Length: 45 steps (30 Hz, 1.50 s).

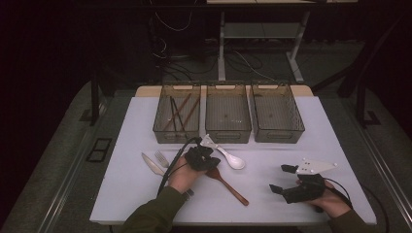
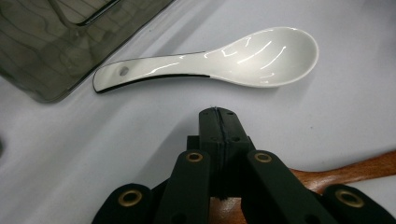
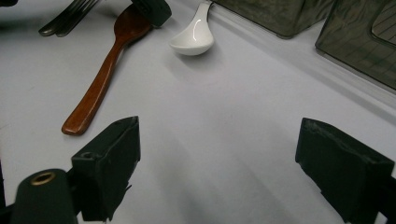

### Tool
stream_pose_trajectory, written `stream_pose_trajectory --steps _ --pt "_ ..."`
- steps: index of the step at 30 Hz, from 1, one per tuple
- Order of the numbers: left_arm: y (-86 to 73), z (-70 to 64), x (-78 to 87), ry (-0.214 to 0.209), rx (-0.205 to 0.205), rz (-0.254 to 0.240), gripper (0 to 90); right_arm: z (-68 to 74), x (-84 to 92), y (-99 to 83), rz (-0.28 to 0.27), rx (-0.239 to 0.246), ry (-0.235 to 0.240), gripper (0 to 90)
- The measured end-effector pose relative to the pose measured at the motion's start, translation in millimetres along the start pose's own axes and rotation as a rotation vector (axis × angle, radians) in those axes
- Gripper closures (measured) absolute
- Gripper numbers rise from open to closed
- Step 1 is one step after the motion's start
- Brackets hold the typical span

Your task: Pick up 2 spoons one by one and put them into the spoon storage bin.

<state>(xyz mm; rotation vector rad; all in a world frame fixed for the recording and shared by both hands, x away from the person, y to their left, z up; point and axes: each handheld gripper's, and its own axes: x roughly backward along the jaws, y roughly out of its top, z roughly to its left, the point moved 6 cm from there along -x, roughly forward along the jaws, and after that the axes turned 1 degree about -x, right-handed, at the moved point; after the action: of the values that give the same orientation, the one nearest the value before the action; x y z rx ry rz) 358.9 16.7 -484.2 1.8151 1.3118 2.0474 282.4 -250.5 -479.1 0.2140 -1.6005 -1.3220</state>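
My left gripper (image 1: 201,158) is shut, its jaws pressed flat together (image 2: 218,119) with nothing showing between them. It hovers over the bowl end of a brown wooden spoon (image 1: 228,184) (image 2: 348,173) lying on the white table. A white ceramic spoon (image 1: 231,158) (image 2: 224,63) lies just beyond its tips. My right gripper (image 1: 280,178) (image 3: 224,161) rests open near the table's front right, its jaws wide apart over bare table. From there the wooden spoon (image 3: 100,79) and white spoon (image 3: 194,37) lie farther off to the left.
Three smoky clear bins stand in a row at the back: the left bin (image 1: 160,131) holds chopsticks, beside it are the middle bin (image 1: 228,135) and the right bin (image 1: 297,127). A fork (image 1: 161,157) and a knife (image 1: 151,164) lie left of my left hand.
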Motion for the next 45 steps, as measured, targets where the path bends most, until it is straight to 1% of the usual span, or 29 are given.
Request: stream_pose_trajectory --steps 7,15,20,21,22,24,25,26,27,28,32,34,36,38,40,43,44,45 --pt "-5.9 2.2 5.7 0.009 0.0 0.011 88.9 -0.1 0.7 0.0 -0.004 -0.006 -0.003 13.9" --pt "-15.0 4.0 14.8 0.003 0.025 0.014 88.9 -0.3 1.0 0.2 -0.006 -0.006 -0.004 13.9" --pt "-19.8 3.6 19.9 -0.008 0.028 0.02 88.9 -0.8 1.3 0.2 -0.007 -0.003 -0.006 13.9" --pt "-20.5 2.8 20.3 -0.007 0.038 0.016 88.9 -0.9 1.6 0.1 -0.006 -0.004 -0.006 13.9" --pt "-21.4 3.2 21.6 -0.008 0.026 0.021 88.9 -0.9 1.8 0.1 -0.005 -0.006 -0.006 13.9" --pt "-22.8 1.8 23.7 -0.012 0.033 0.019 88.9 -0.9 2.0 0.1 -0.006 -0.008 -0.008 13.9" --pt "-24.0 1.6 25.1 -0.015 0.029 0.024 88.9 -0.8 2.1 0.0 -0.006 -0.008 -0.007 13.9" --pt "-24.7 0.8 25.8 -0.021 0.033 0.018 88.9 -0.8 2.2 0.0 -0.005 -0.008 -0.007 13.9" --pt "-26.2 0.2 27.3 -0.027 0.033 0.024 88.9 -0.9 2.2 -0.1 -0.005 -0.008 -0.007 13.9" --pt "-27.0 -0.7 28.0 -0.031 0.036 0.016 88.9 -1.0 2.1 -0.1 -0.005 -0.008 -0.007 13.9" --pt "-31.3 -2.8 32.9 -0.049 0.046 0.014 88.9 -1.1 2.2 -0.1 -0.005 -0.008 -0.008 13.9" --pt "-33.8 -4.2 35.2 -0.055 0.044 0.018 88.9 -0.9 2.1 -0.2 -0.004 -0.008 -0.007 13.9" --pt "-35.2 -6.5 36.4 -0.063 0.049 0.01 88.9 -1.1 1.9 -0.2 -0.004 -0.006 -0.007 13.9" --pt "-36.4 -7.2 38.4 -0.064 0.043 0.013 88.9 -1.3 1.6 -0.1 -0.005 -0.006 -0.007 13.9" --pt "-36.5 -8.3 39.4 -0.066 0.052 0.001 88.9 -1.1 1.4 -0.2 -0.005 -0.005 -0.007 13.9" --pt "-35.6 -7.1 42.5 -0.068 0.05 -0.013 88.8 -0.5 1.1 -0.4 -0.003 -0.005 -0.007 13.9" --pt "-35.1 -6.8 44.2 -0.068 0.051 -0.018 87.8 -0.6 1.0 -0.5 -0.003 -0.004 -0.007 13.9" --pt "-34.1 -7.1 45.6 -0.07 0.052 -0.03 84.8 -0.7 0.9 -0.5 -0.003 -0.002 -0.007 13.9"
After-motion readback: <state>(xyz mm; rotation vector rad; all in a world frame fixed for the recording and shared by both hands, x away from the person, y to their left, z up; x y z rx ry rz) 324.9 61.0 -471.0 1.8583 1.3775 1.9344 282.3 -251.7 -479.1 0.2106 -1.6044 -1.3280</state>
